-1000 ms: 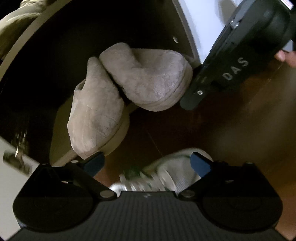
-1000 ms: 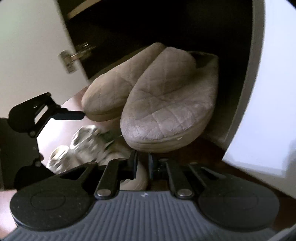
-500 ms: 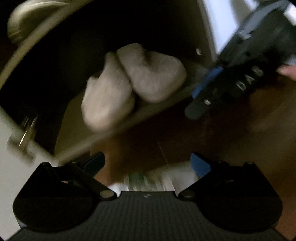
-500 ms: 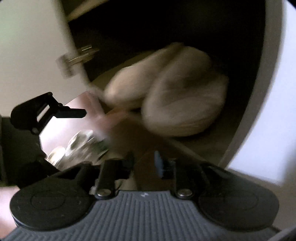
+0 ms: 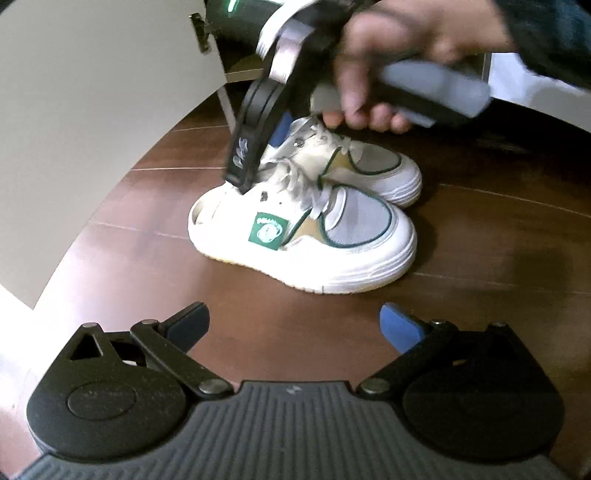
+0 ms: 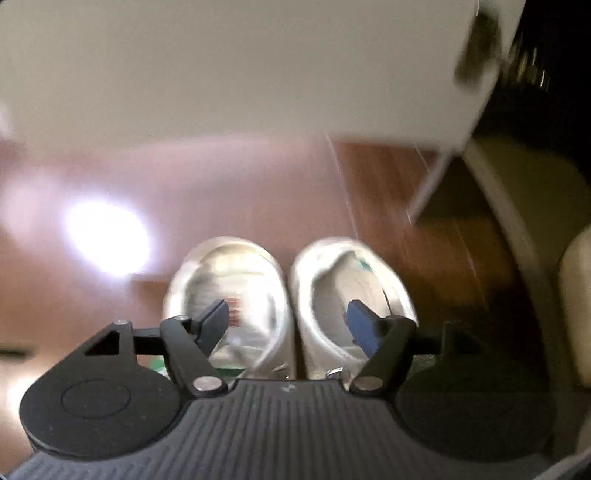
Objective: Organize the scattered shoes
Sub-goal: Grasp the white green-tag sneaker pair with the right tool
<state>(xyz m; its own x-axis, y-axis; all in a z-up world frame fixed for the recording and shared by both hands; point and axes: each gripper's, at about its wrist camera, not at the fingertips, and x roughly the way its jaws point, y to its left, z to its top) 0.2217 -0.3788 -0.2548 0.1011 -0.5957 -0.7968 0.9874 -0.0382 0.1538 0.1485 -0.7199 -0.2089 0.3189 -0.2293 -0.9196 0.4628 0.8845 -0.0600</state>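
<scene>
A pair of white sneakers with green trim stands side by side on the wooden floor: the near sneaker point(image 5: 332, 240) and the far sneaker point(image 5: 380, 166). My left gripper point(image 5: 295, 325) hangs open in front of them, apart, with nothing between its fingers. A hand holds my right gripper point(image 5: 251, 173) down on the heel ends. In the blurred right wrist view, the right gripper point(image 6: 288, 321) has one finger over each opening, the left sneaker point(image 6: 225, 258) and the right sneaker point(image 6: 332, 266). Its jaws are closing with the two inner walls between them; the pads stand apart from the walls.
A white cabinet door point(image 5: 92, 110) with a hinge point(image 5: 201, 33) stands open on the left, the dark cabinet interior point(image 5: 240, 70) behind the sneakers. The right wrist view shows the door point(image 6: 258, 74), a glare on the floor point(image 6: 107, 236) and a beige shape point(image 6: 576, 295) at the right edge.
Both views have swung from the beige slippers in the cabinet down to the white sneakers on the floor. The right gripper went from shut to parted and came down over the heel openings.
</scene>
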